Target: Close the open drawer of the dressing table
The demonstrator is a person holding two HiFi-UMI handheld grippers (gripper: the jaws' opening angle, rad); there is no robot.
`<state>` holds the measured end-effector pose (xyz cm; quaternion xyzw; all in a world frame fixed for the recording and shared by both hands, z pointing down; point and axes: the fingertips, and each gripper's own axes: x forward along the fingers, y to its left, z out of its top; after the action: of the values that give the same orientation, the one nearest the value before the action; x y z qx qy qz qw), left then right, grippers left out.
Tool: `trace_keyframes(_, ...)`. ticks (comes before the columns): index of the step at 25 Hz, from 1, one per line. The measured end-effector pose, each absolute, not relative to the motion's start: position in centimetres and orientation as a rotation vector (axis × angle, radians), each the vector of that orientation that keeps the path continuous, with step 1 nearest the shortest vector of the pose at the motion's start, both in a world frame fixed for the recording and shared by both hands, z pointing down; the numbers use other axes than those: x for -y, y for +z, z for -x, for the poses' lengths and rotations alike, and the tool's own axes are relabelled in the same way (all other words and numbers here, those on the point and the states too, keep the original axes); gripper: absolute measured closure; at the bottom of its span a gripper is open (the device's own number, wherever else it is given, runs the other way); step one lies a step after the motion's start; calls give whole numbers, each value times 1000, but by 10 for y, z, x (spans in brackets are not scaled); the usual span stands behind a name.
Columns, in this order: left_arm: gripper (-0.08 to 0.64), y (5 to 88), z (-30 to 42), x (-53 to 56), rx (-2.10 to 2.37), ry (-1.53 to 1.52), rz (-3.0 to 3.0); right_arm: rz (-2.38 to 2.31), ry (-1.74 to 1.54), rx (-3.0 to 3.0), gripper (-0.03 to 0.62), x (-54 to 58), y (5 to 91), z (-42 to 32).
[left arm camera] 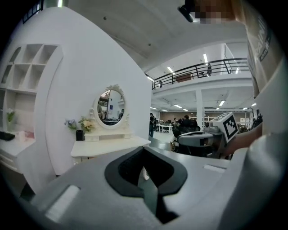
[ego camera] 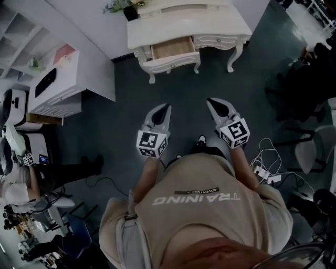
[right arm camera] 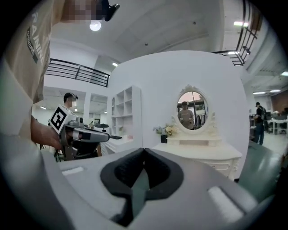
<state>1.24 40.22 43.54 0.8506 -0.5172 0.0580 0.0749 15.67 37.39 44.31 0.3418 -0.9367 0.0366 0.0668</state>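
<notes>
The cream dressing table (ego camera: 220, 23) stands against the far wall in the head view. Its left drawer (ego camera: 171, 49) is pulled out, showing a bare wooden inside. My left gripper (ego camera: 166, 109) and right gripper (ego camera: 212, 102) hover side by side over the dark floor, well short of the table, both shut and holding nothing. In the left gripper view the shut left gripper (left arm camera: 144, 151) points toward the table (left arm camera: 108, 146) with its oval mirror (left arm camera: 110, 107). The right gripper view shows the shut right gripper (right arm camera: 143, 151) in front of the table (right arm camera: 202, 153).
A white cabinet and shelf unit (ego camera: 63, 79) stands at the left. Chairs (ego camera: 310, 149) and floor cables (ego camera: 265, 171) lie to the right. A seated person (ego camera: 21, 181) is at the far left. A flower pot (ego camera: 128, 8) sits on the tabletop.
</notes>
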Motion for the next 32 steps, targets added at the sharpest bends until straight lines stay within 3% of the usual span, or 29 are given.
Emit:
trace_keyframes(8,563,458,-58,-328,1578,417,-2518,-874,305,2916,588,-292,483,-171)
trace_keyframes(17,563,473,-90,-265,1603,392,-2447,-703,376,2934,588,-243,514,-172)
trace_keyframes(32,563,472,-34,-198,1552,316,-2508,-776,404,2822,588,-193,525,-125)
